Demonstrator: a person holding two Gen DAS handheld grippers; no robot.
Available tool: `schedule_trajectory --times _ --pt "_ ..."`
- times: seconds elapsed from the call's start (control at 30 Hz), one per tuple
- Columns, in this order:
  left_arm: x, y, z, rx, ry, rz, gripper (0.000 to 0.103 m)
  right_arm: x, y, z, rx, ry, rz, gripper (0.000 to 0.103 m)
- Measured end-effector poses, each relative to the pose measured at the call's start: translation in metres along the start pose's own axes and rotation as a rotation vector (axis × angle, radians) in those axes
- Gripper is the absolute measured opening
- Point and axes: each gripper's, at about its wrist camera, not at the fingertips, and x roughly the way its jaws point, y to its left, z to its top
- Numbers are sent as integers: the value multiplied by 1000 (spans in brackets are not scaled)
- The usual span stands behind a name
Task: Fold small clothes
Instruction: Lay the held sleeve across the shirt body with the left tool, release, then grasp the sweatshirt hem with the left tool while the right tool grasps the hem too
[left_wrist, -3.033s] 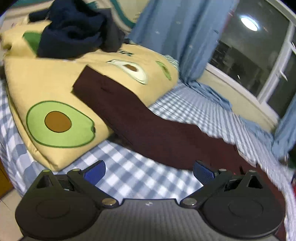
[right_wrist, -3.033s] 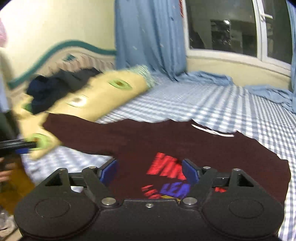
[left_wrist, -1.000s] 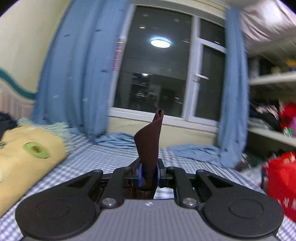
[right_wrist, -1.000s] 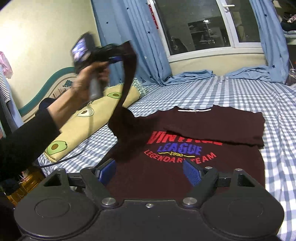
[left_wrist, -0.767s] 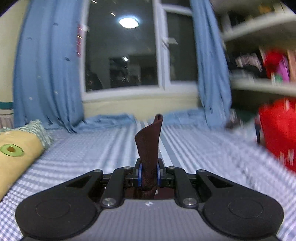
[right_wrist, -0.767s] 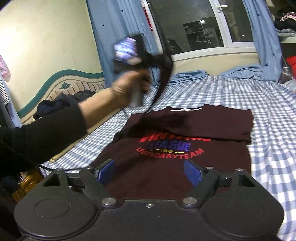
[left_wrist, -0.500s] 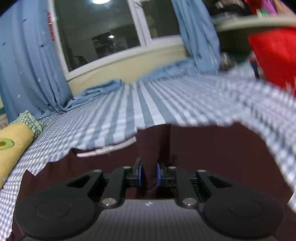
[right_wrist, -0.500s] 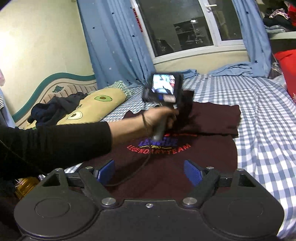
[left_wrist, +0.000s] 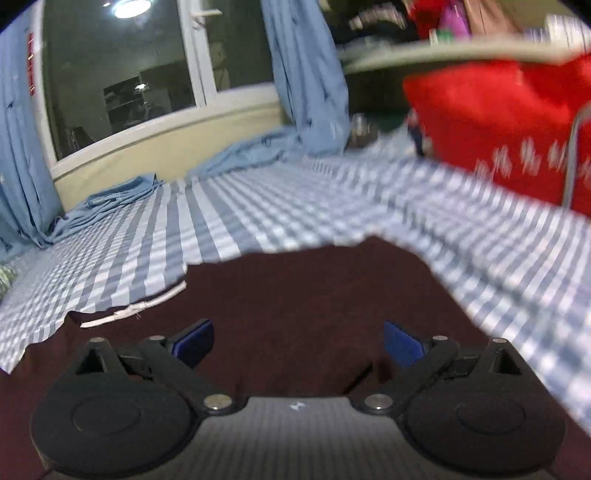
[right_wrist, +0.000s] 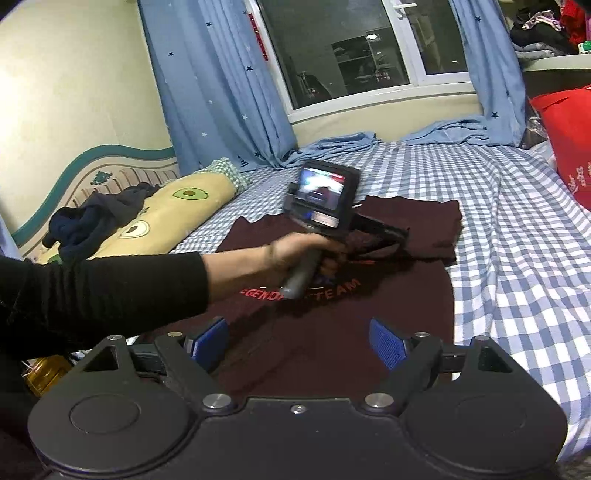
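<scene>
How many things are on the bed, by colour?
Maroon: 1, the T-shirt
Yellow: 1, the avocado pillow
Dark navy: 1, the clothes heap
Red: 1, the bag at the bed's edge
Total: 4
</scene>
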Motion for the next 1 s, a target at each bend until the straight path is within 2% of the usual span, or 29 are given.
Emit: schedule_trajectory --times 0.07,0.13,0.27,0.4,0.5,0.63,0.77,0.87,1.0 --pt "-25 22 6 -46 -14 16 102 0 -2 0 3 2 -17 86" --pt "-50 42 7 -44 -26 34 102 2 -3 -1 -4 9 -34 86" --pt "-108 74 -4 45 -38 69 102 8 -1 -6 -46 29 -44 86" --pt "-167 92 -37 107 20 70 102 18 1 -9 -98 82 -57 86" --pt "-203 93 -74 147 70 85 102 27 4 -10 -145 123 -68 86" --pt "-250 92 -122 92 122 89 102 36 11 -20 -211 182 -60 86" --pt "-293 83 -170 89 153 138 102 44 21 -41 -276 255 -86 86" --pt "-320 67 -200 151 169 167 102 47 33 -57 -332 286 -84 86" --pt "-342 36 -223 298 176 177 102 51 50 -77 -414 318 -71 88"
